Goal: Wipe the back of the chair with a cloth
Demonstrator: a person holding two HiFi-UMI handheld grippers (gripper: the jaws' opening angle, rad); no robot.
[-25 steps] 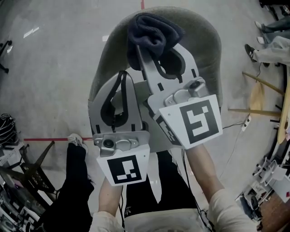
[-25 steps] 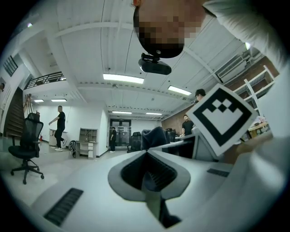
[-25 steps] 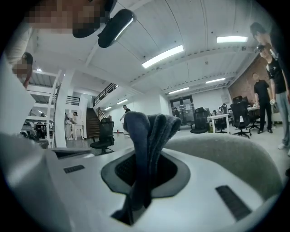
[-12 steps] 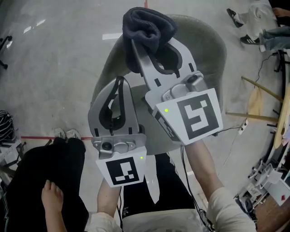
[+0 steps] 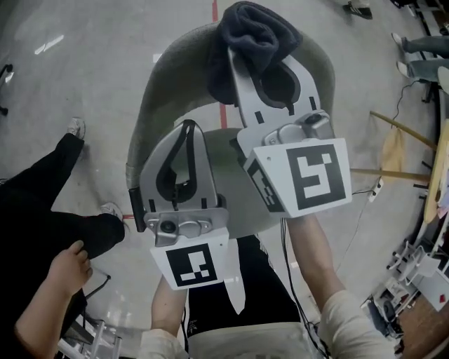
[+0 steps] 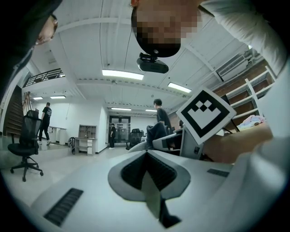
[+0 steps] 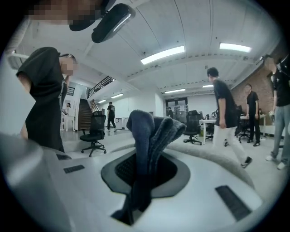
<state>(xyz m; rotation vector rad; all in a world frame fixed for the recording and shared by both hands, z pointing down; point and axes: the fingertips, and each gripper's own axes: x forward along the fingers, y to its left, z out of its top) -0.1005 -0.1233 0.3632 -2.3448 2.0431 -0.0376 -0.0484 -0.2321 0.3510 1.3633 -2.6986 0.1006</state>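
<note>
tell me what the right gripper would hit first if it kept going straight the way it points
Probably the top edge of the grey chair back: the right gripper, shut on the dark cloth, points at it, so the dark cloth would touch first. Depth is unclear.

The floor (image 5: 84, 91) is smooth grey concrete, crossed by a red line (image 5: 215, 10). Long strip lights (image 6: 122, 74) glow on a white ceiling (image 6: 90, 50). A black office chair (image 6: 26, 146) stands alone on the open floor. A second office chair (image 7: 94, 131) sits near a staircase (image 7: 85, 114) (its steps too dim to make out). A white desk (image 7: 210, 122) stands further off, near a brick wall (image 7: 266, 84). Shelves (image 6: 251, 97) line one side.
</note>
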